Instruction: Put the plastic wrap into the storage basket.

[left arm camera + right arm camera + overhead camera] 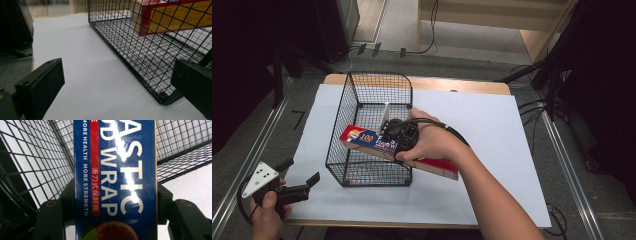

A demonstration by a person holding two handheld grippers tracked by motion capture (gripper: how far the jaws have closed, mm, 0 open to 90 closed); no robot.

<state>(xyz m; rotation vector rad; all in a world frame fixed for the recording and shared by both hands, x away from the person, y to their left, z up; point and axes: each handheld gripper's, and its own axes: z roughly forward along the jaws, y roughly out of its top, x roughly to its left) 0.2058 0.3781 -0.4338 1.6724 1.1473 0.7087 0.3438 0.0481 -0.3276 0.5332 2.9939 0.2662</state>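
- The right gripper [398, 136] has its jaws closed on the sides of a long box [362, 137] of plastic wrap. The jaws stand wide, because the box is wide.
- The box sits in the middle of the high view. Its left end pokes into the wire basket [337, 131] and its right end sticks out over the white sheet [492, 125]. I think it lies tilted over the basket's right rim.
- In the right gripper view the box [115, 170] runs straight up the middle, with a black jaw tight on each side.
- The left gripper [302, 187] waits at the lower left of the high view. Its jaws are wide open and hold nothing.
- What could go wrong: the box is long, so an end may catch on the wires and get stuck.
- The box looks shiny, so it could slip and drop if the hold is loose.
- Pushing hard could slide the light basket, since nothing holds it.
- Count: one basket, one box, one white sheet, two grippers.
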